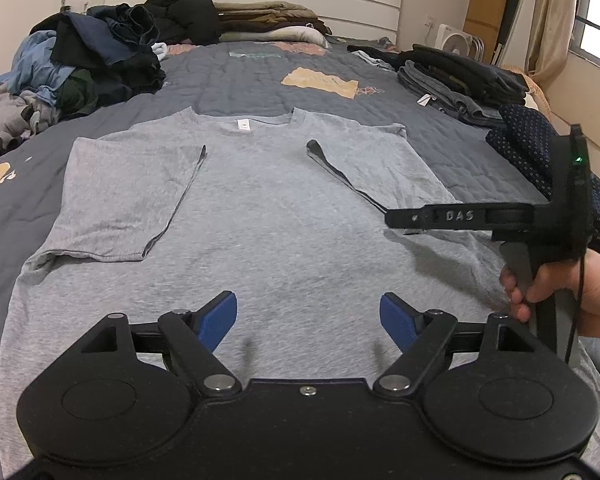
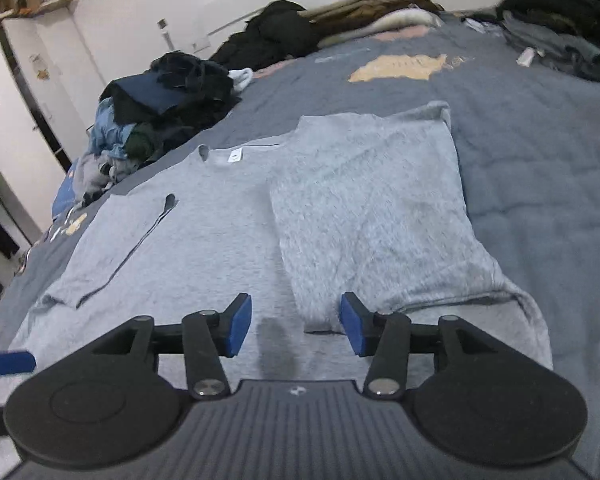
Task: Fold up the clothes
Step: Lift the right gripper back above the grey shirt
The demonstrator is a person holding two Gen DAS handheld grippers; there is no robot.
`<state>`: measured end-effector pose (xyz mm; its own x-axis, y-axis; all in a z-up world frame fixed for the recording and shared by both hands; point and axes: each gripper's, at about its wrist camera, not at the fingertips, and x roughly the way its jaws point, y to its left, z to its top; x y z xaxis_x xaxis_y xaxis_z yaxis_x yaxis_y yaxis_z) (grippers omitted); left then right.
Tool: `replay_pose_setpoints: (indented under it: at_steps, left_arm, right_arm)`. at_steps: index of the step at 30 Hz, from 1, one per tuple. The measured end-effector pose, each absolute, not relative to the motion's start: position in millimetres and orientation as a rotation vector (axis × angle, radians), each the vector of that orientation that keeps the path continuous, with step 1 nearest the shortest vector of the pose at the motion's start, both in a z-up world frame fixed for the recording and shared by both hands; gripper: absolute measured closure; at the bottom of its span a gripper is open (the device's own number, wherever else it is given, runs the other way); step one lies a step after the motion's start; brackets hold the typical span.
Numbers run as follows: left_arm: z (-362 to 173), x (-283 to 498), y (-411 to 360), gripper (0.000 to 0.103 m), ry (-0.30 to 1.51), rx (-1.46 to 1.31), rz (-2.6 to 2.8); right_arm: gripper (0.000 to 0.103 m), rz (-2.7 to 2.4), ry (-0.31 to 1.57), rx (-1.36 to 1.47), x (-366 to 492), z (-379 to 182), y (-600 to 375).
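A grey T-shirt (image 1: 268, 216) lies flat on the bed, collar and white label away from me, with both sides folded in over the body. My left gripper (image 1: 308, 320) hovers open over the shirt's lower middle, nothing between its blue pads. A hand (image 1: 572, 292) holds the right gripper (image 1: 394, 219), seen side-on at the shirt's right. In the right wrist view the right gripper (image 2: 296, 330) is open just above the T-shirt (image 2: 204, 240), with the near corner of the folded right flap (image 2: 372, 216) lying under its right pad. One blue pad (image 2: 8, 362) of the left gripper shows at the far left.
The bed has a grey-blue quilt (image 1: 260, 80). An unfolded clothes heap (image 1: 80, 68) sits back left, and a folded stack (image 1: 460, 76) back right. A dark dotted garment (image 1: 532, 148) lies beside the shirt's right. Blankets (image 1: 268, 20) line the headboard. A white wardrobe (image 2: 32, 92) stands left.
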<state>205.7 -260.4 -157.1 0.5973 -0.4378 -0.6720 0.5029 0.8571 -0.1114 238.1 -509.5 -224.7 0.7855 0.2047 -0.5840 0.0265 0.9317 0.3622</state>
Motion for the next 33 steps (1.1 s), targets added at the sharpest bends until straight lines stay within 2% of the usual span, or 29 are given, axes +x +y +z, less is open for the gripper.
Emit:
replay_pose_setpoints:
  at_steps: [15, 21, 23, 26, 33]
  left_arm:
    - [-148.1, 203.1, -258.4, 0.025, 0.724, 0.071, -0.542]
    - [-128.6, 182.4, -249.0, 0.025, 0.677, 0.039, -0.528]
    - [-125.2, 173.2, -243.7, 0.025, 0.676, 0.020, -0.517]
    - [-126.6, 151.5, -233.6, 0.025, 0.670, 0.017, -0.510]
    - [-137.2, 107.6, -208.9, 0.025, 0.689, 0.016, -0.495]
  right_arm:
    - [0.054, 0.042, 0.676, 0.347, 214.0, -194.6, -503.9]
    - [0.052, -0.039, 0.628, 0.381, 165.0, -160.1, -497.1]
    - [0.048, -0.059, 0.612, 0.406, 142.4, -153.2, -493.6]
    - [0.043, -0.060, 0.607, 0.403, 108.0, -151.3, -484.9]
    - [0.042, -0.065, 0.631, 0.312, 47.8, -156.7, -467.7]
